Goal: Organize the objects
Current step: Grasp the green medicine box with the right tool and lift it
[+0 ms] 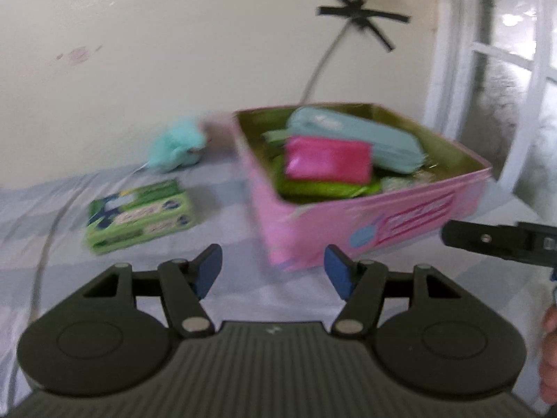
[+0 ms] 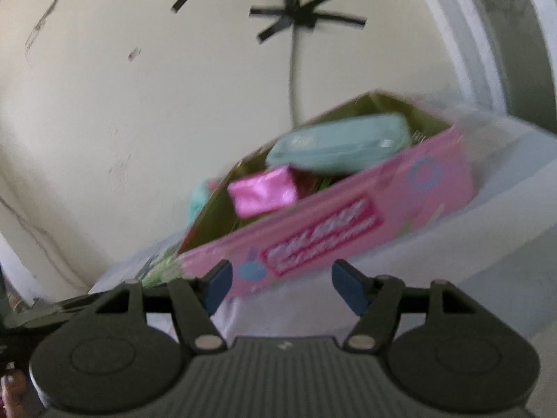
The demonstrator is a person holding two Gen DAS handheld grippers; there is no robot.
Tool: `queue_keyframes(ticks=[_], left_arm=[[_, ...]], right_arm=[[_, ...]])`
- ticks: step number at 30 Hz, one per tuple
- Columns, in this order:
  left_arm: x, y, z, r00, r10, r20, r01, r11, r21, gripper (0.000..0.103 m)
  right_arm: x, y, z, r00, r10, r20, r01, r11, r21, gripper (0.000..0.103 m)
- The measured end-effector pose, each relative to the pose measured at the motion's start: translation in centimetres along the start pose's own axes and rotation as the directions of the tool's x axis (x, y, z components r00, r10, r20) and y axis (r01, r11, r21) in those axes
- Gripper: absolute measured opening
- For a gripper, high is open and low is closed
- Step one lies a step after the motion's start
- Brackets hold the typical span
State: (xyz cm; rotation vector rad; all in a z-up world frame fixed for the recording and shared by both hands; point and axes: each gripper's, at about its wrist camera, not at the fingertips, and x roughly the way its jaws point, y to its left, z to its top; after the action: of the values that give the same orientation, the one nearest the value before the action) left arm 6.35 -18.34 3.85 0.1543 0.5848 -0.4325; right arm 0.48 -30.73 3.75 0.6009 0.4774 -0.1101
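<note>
Left wrist view: the green packet lies flat on the checked bedsheet at about ten o'clock from the left gripper, long axis running roughly nine to three and tipped a little. It is well apart from the pink tin, which sits at one o'clock, already holding a pink pouch and a teal case. A teal fluffy toy sits behind (too blurred to name better). Both grippers are spread wide and empty; the right gripper faces the tin's long side, so the left looks nearer the packet.
</note>
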Motion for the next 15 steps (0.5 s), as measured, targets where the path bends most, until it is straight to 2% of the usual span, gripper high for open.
queue_keyframes(ticks=[6,15], left_arm=[[0.9,5.0,-1.7,0.994,0.097,-0.051,-0.101,0.993,-0.064,0.067],[1.0,12.2,-3.0,0.974,0.216,-0.063,-0.223,0.965,-0.139,0.067]], right_arm=[[2.7,4.2,-1.9,0.996,0.033,-0.088,-0.041,0.995,-0.092,0.066],[7.6,12.2,-3.9,0.973,0.086,-0.216,-0.138,0.961,-0.241,0.066]])
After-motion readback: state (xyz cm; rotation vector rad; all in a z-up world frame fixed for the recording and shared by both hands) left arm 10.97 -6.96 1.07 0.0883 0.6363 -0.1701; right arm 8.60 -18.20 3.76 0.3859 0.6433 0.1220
